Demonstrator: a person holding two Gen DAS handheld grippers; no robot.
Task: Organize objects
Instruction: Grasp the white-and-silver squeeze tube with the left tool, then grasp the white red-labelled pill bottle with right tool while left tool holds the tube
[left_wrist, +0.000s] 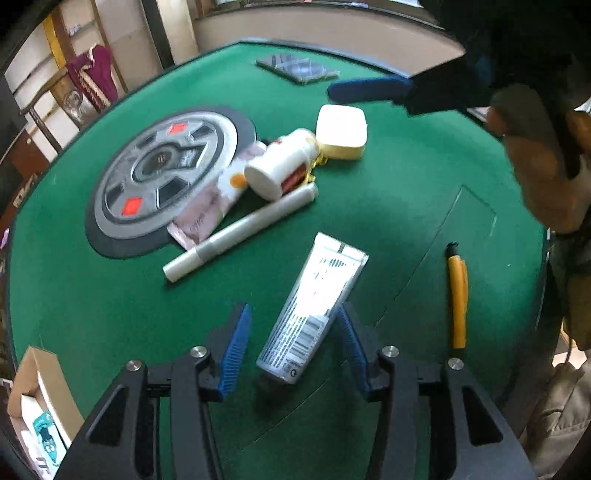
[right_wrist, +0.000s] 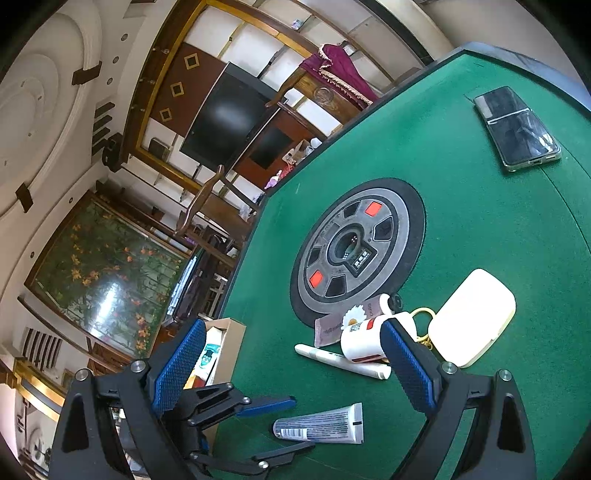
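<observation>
A silver tube (left_wrist: 312, 308) lies on the green table (left_wrist: 92, 295), its cap end between the open fingers of my left gripper (left_wrist: 293, 339). The right finger touches the tube's side. Beyond lie a white pen (left_wrist: 240, 232), a white bottle (left_wrist: 280, 164), a pink sachet (left_wrist: 218, 206) and a cream case (left_wrist: 341, 131). My right gripper (right_wrist: 291, 365) is open and empty, held above the table; it shows in the left wrist view (left_wrist: 369, 88). The tube (right_wrist: 319, 424), pen (right_wrist: 343, 360), bottle (right_wrist: 364, 338) and case (right_wrist: 472, 319) show below it, with the left gripper (right_wrist: 266, 424) around the tube.
A round grey dial (left_wrist: 166, 173) is set in the table's middle. A yellow-handled tool (left_wrist: 458, 295) lies at the right. A phone (right_wrist: 517, 127) lies at the far edge. A cardboard box (left_wrist: 37, 402) with packets stands beside the table's left edge.
</observation>
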